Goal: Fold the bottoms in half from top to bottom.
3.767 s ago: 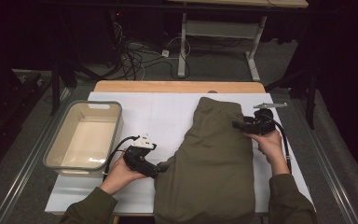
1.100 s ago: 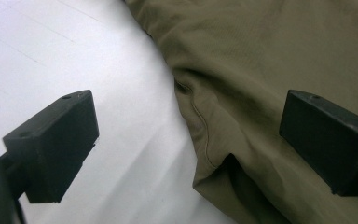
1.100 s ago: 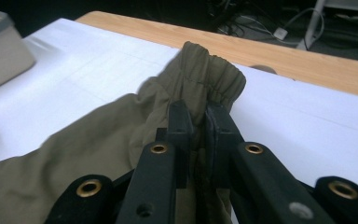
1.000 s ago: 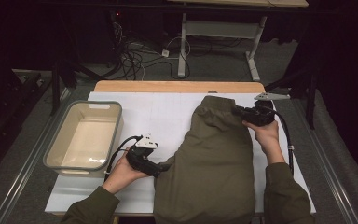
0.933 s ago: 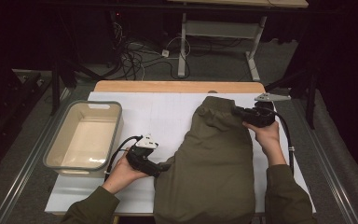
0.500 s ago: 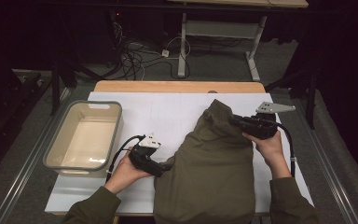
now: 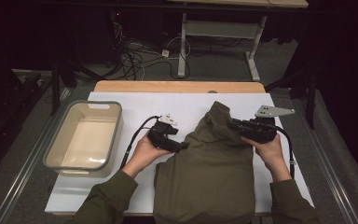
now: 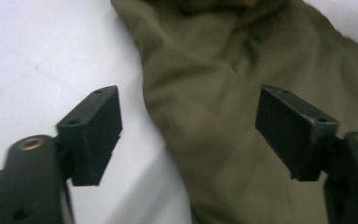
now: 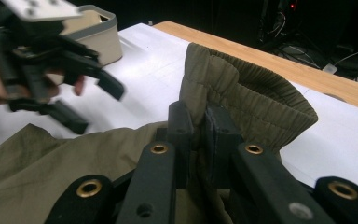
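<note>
High view: right gripper [image 7: 235, 125] clenched on trousers [image 7: 207, 177] waistband, frame centre. Left gripper [image 7: 182, 147] released, jaws just been closing, nothing between, just left of cloth edge; long axis ran top to bottom.

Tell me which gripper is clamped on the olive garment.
The right gripper: its jaws pinch the olive garment at the elastic waistband. The left gripper stands open, gripping nothing.
</note>
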Motion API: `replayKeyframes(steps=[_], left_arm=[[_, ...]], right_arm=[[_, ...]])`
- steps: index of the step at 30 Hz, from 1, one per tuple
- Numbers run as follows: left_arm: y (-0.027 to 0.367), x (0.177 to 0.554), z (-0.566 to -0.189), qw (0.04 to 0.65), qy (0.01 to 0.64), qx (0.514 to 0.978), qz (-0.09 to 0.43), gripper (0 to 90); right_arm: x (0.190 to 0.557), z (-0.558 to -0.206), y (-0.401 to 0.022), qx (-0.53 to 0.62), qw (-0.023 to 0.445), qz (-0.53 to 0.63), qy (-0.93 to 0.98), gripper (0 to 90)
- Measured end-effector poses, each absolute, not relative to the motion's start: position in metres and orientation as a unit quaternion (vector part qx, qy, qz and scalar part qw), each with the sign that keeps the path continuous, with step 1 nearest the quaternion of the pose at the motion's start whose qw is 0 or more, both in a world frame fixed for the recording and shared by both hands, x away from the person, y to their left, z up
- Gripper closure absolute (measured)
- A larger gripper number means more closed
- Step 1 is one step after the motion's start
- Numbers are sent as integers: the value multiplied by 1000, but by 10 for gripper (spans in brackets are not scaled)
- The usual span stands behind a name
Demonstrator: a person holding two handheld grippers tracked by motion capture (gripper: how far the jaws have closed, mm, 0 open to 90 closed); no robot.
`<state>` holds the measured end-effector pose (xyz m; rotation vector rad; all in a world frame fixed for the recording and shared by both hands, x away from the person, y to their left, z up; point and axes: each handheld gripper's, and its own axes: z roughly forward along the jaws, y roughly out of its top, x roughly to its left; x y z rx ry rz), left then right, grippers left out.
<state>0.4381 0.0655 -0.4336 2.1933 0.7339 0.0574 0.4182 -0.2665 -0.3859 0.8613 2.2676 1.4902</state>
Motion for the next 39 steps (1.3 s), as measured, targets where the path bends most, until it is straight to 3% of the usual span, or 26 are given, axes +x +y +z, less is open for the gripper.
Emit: replayKeyframes(steps=[9, 12, 17, 21, 22, 32, 39], left_arm=[[31, 483, -452, 367, 314, 875, 0, 271], [28, 488, -458, 365, 316, 876, -20, 330], [28, 489, -463, 360, 303, 881, -53, 571], [26, 486, -463, 360, 289, 886, -47, 820], [25, 485, -462, 359, 287, 887, -40, 845], [27, 496, -443, 362, 306, 880, 45, 860], [41, 522, -424, 381, 353, 847, 115, 860]], right_arm=[[420, -385, -270, 301, 148, 521, 785, 827], [420, -386, -272, 302, 149, 522, 784, 827], [421, -385, -271, 302, 149, 524, 782, 827], [421, -384, -269, 302, 151, 526, 781, 828], [422, -384, -269, 302, 152, 527, 780, 827], [440, -370, -263, 308, 171, 532, 770, 828], [466, -346, -258, 314, 194, 545, 753, 828]])
